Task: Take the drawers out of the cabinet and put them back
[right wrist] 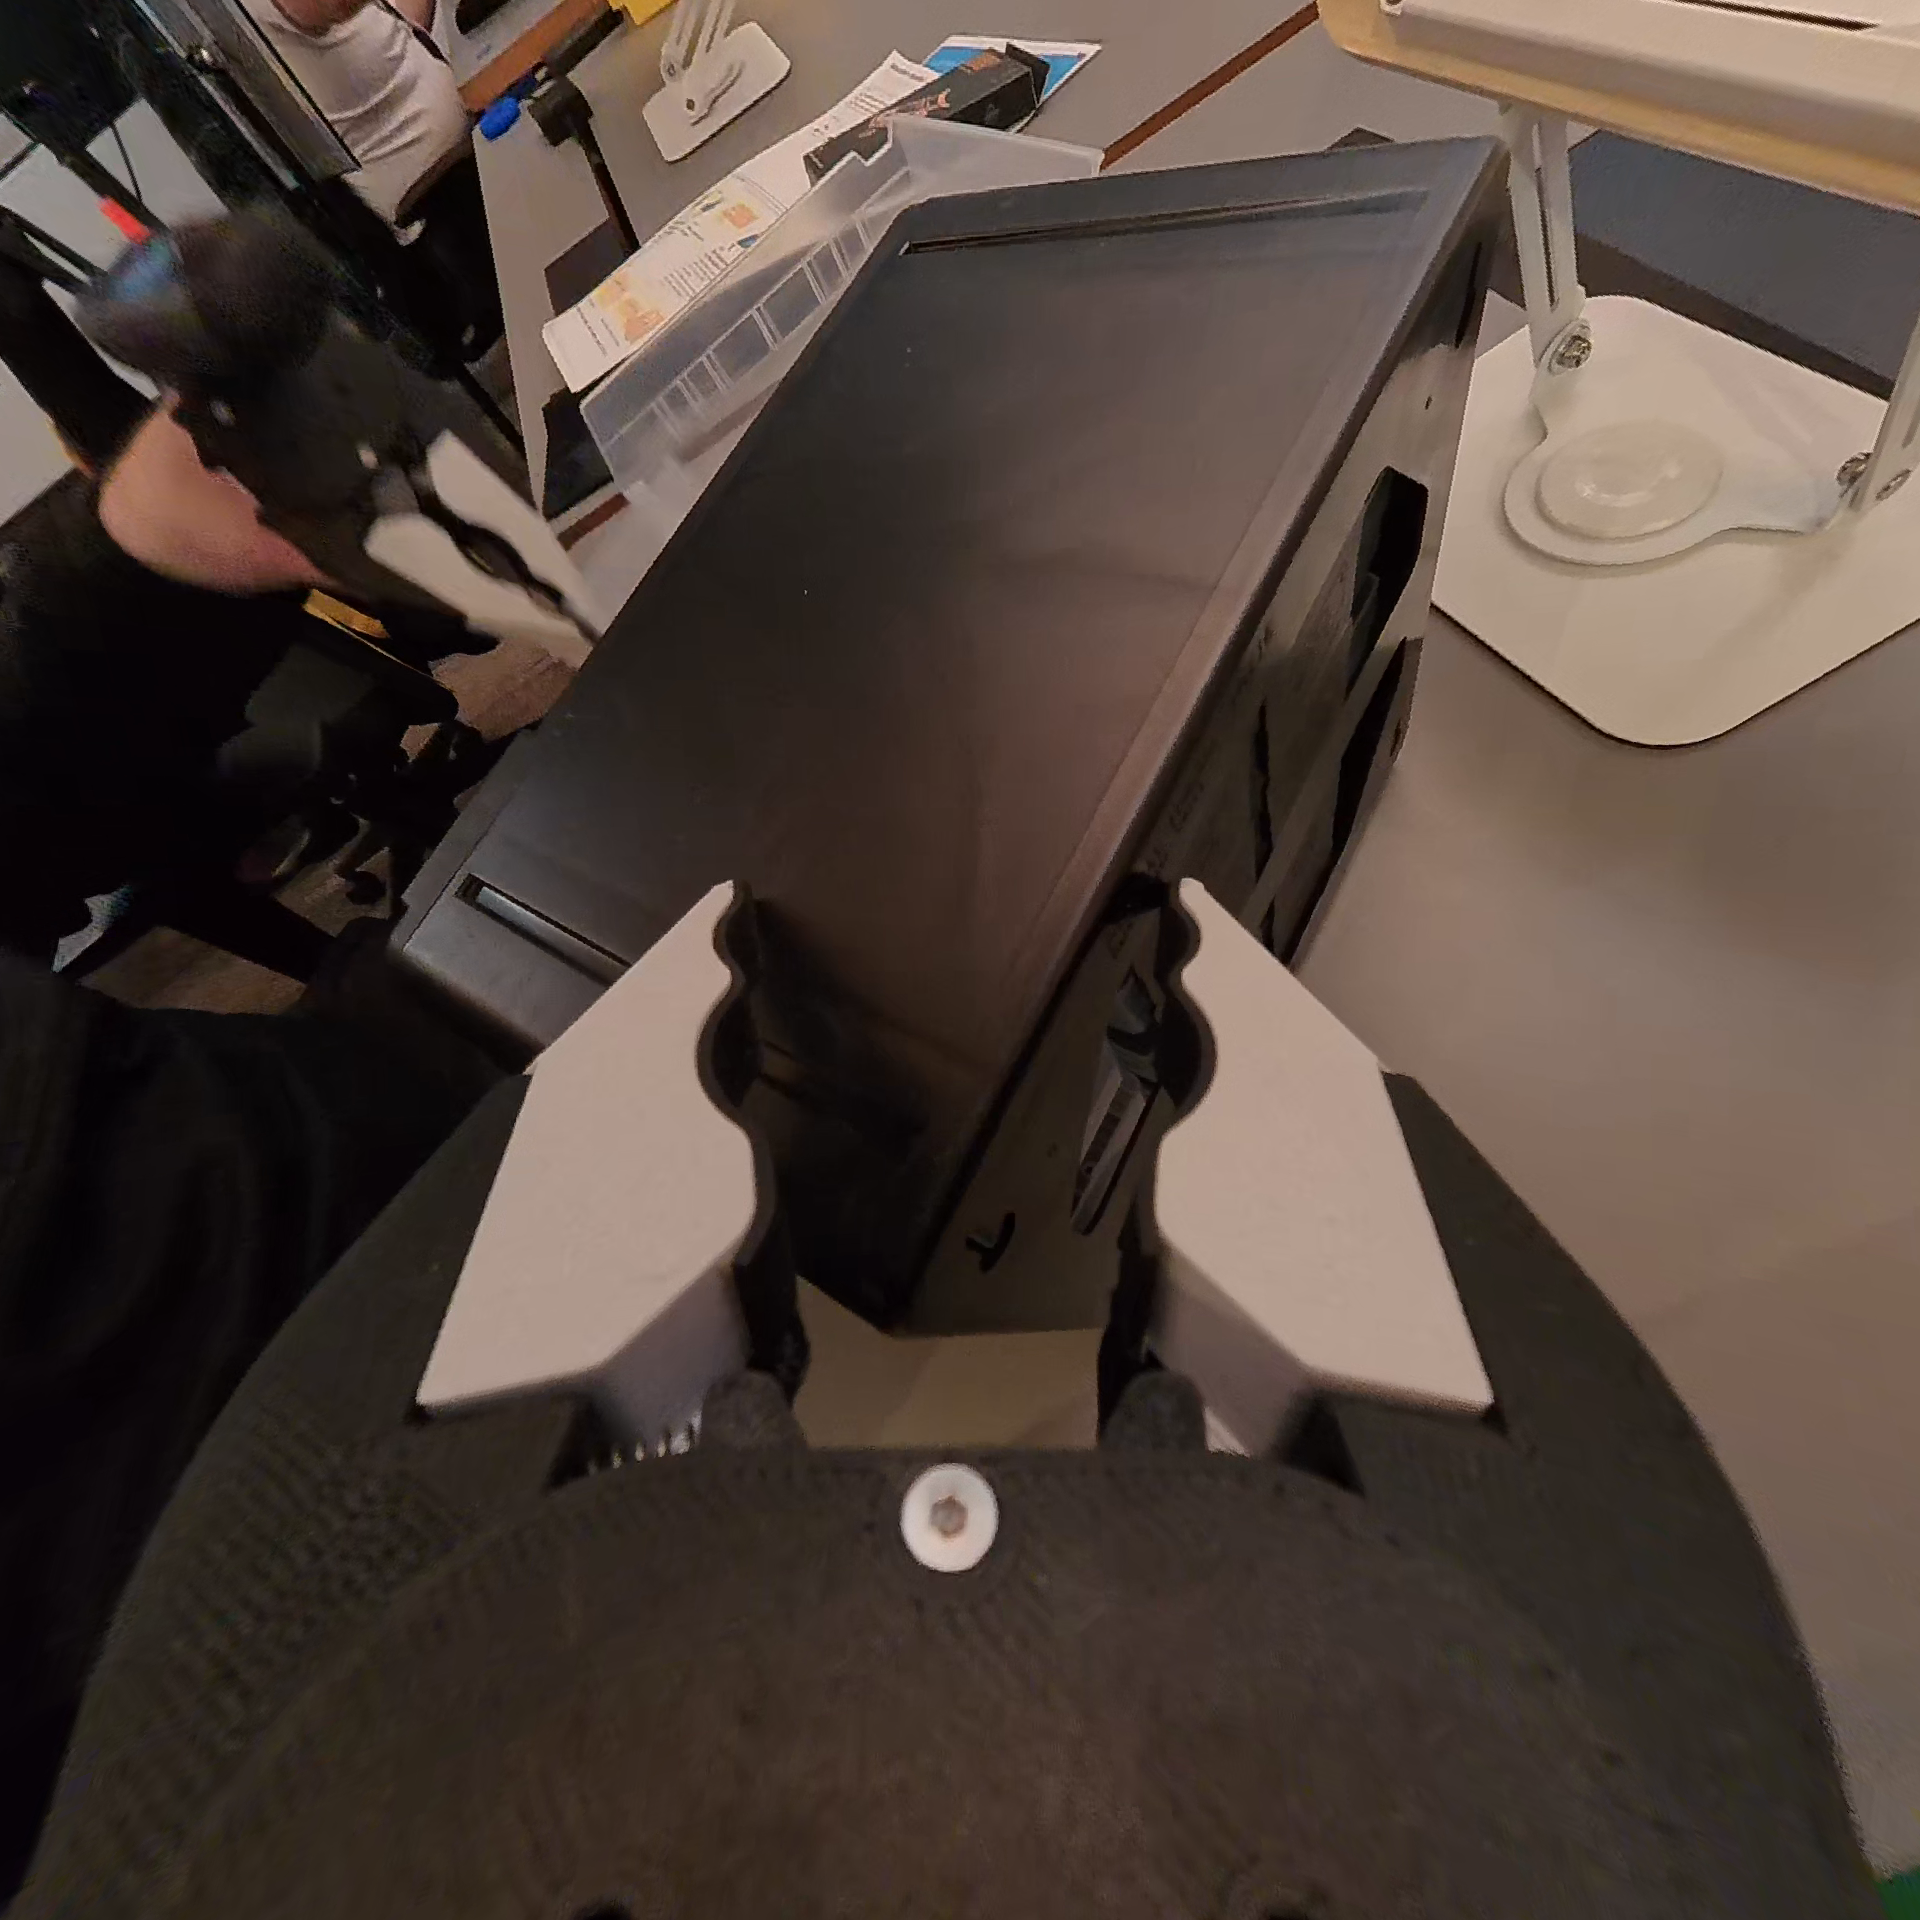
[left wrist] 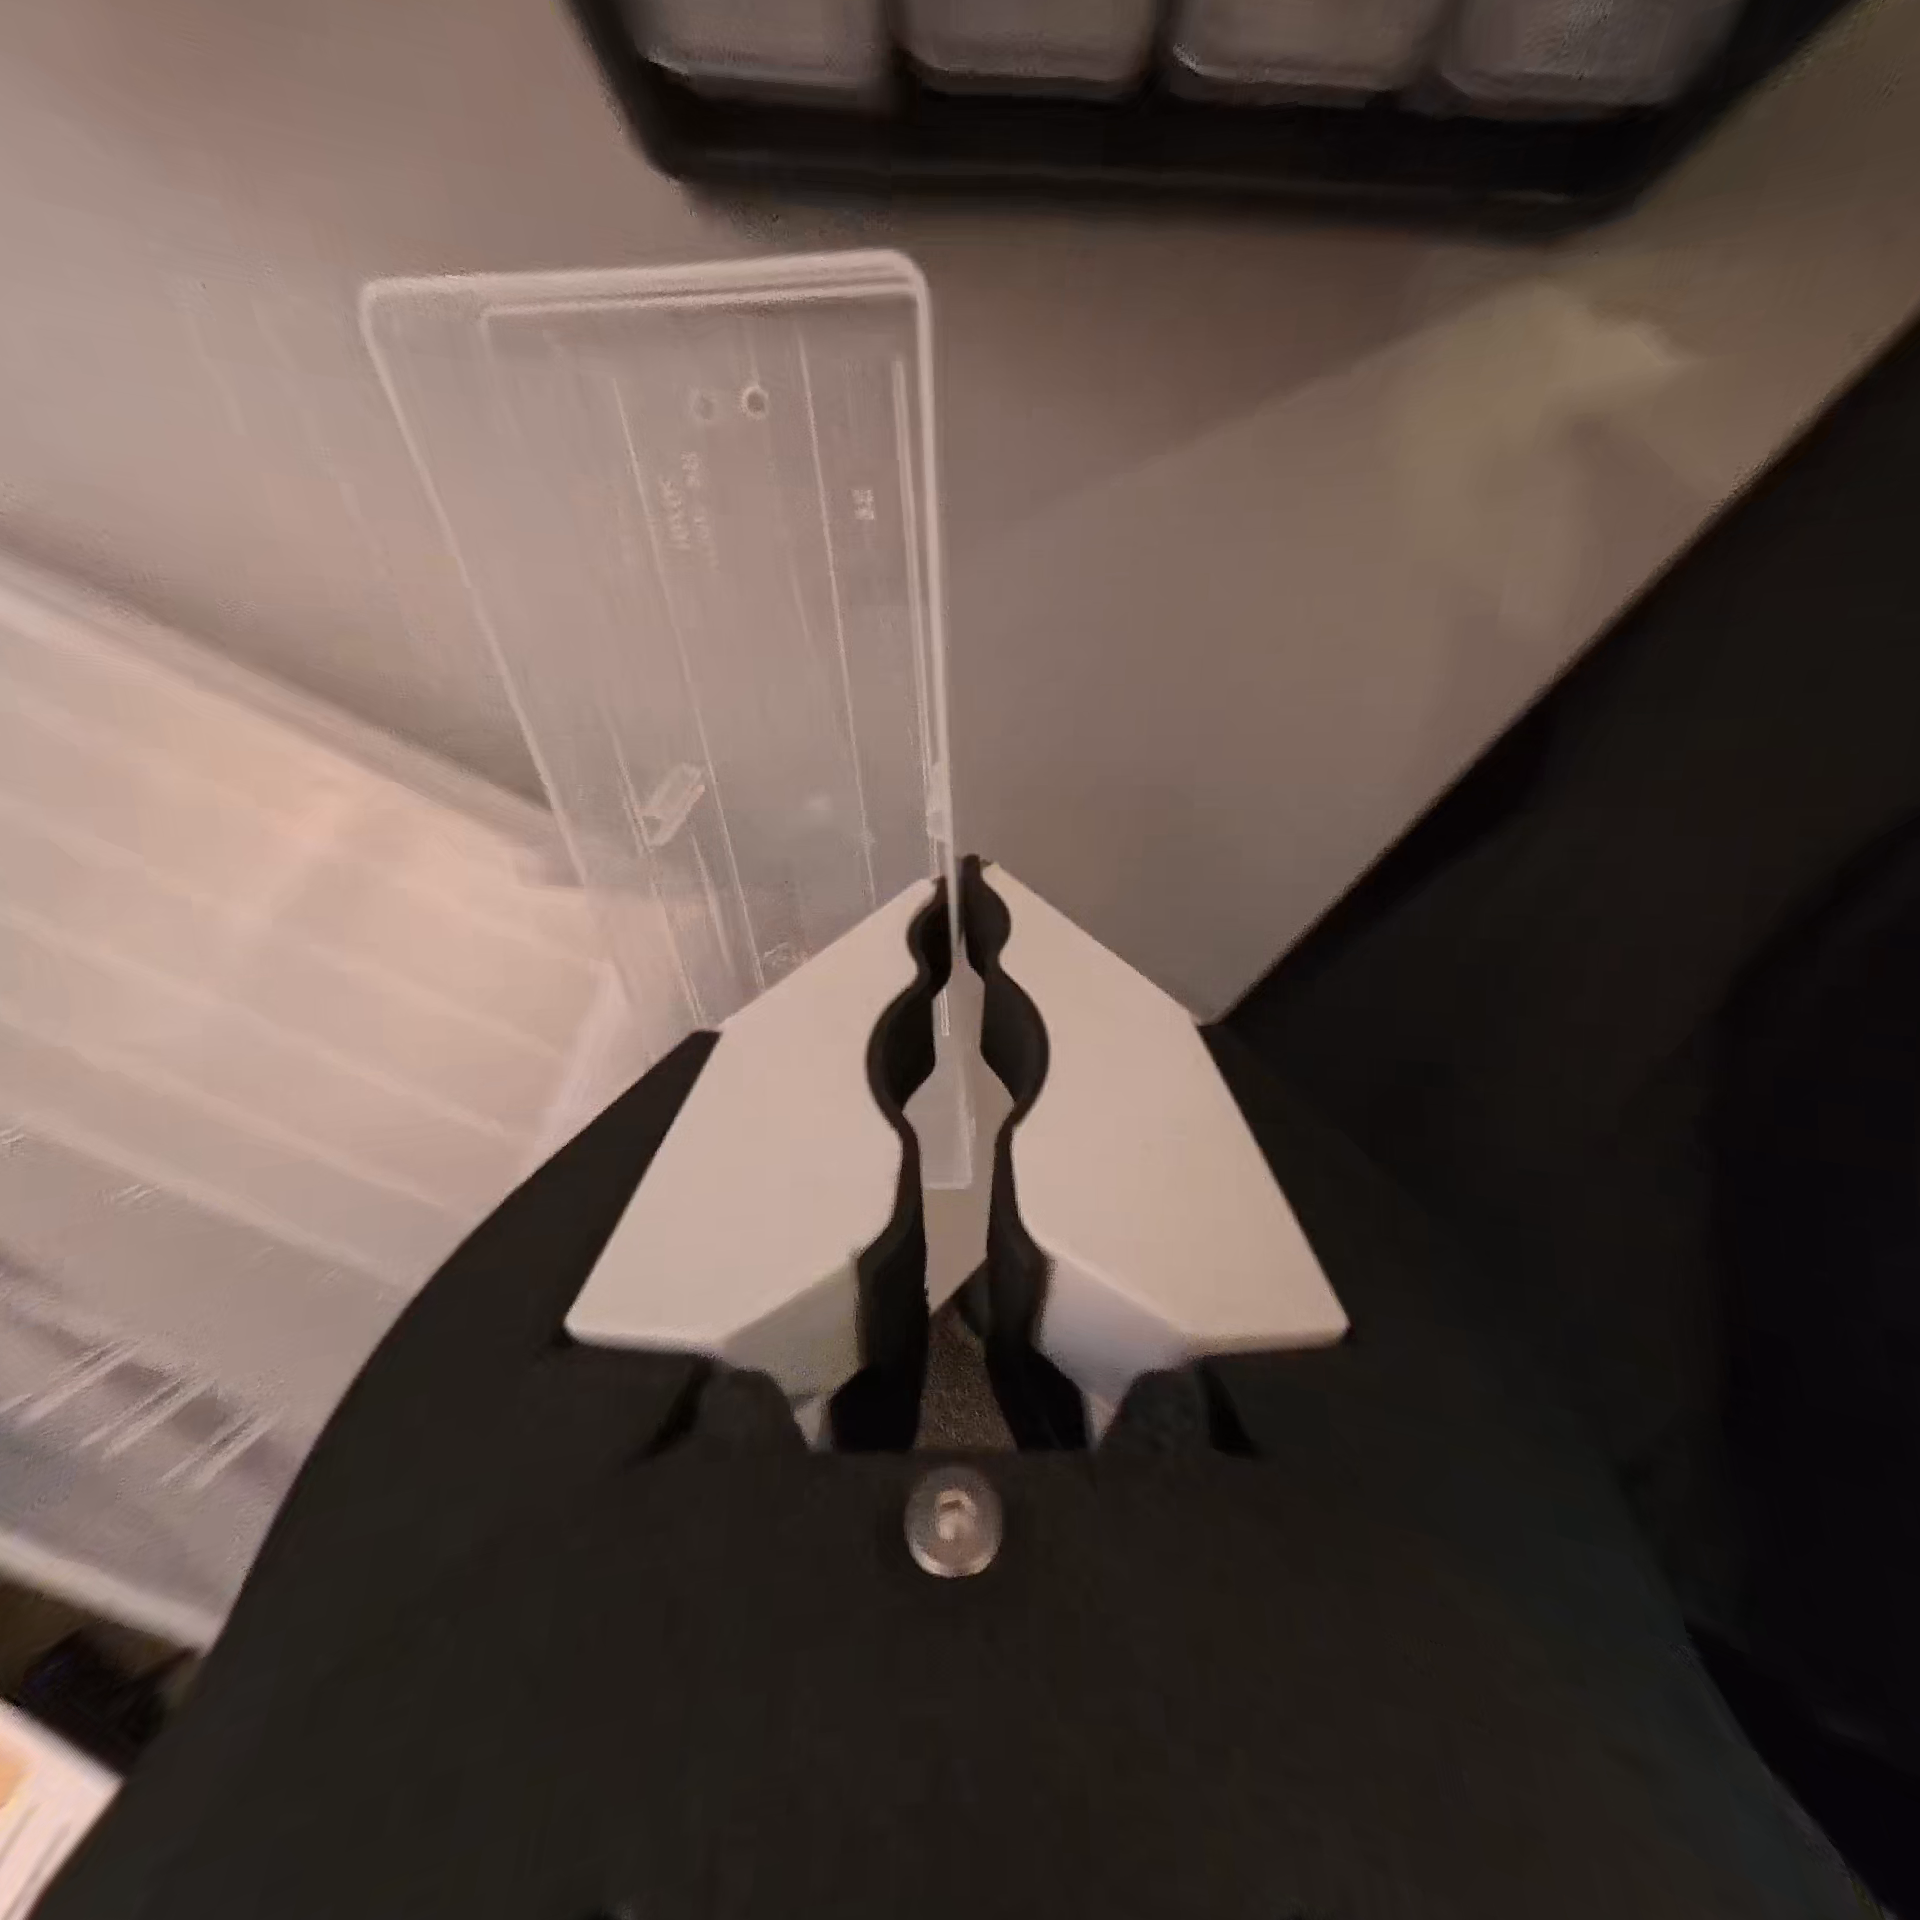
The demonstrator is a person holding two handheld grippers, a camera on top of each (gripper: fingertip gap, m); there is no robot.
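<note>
My left gripper [left wrist: 954, 883] is shut on the thin lip of a clear plastic drawer [left wrist: 707, 582], which hangs tilted above the grey table [left wrist: 1247, 540]. The black cabinet [left wrist: 1143, 114] with pale drawer fronts lies at the top of the left wrist view, apart from the held drawer. In the right wrist view, my right gripper [right wrist: 961, 914] straddles the near corner of the cabinet [right wrist: 987, 623], one finger on each side, clamped on it. The left gripper [right wrist: 488, 582] shows blurred to the cabinet's left.
More clear drawers [left wrist: 239, 935] lie blurred on the table at the left. A clear drawer [right wrist: 769, 301] sits beyond the cabinet's left side, over printed papers [right wrist: 665, 281]. A white stand [right wrist: 1662, 499] stands at the right. The table edge [left wrist: 1455, 790] runs diagonally. A person sits far back left.
</note>
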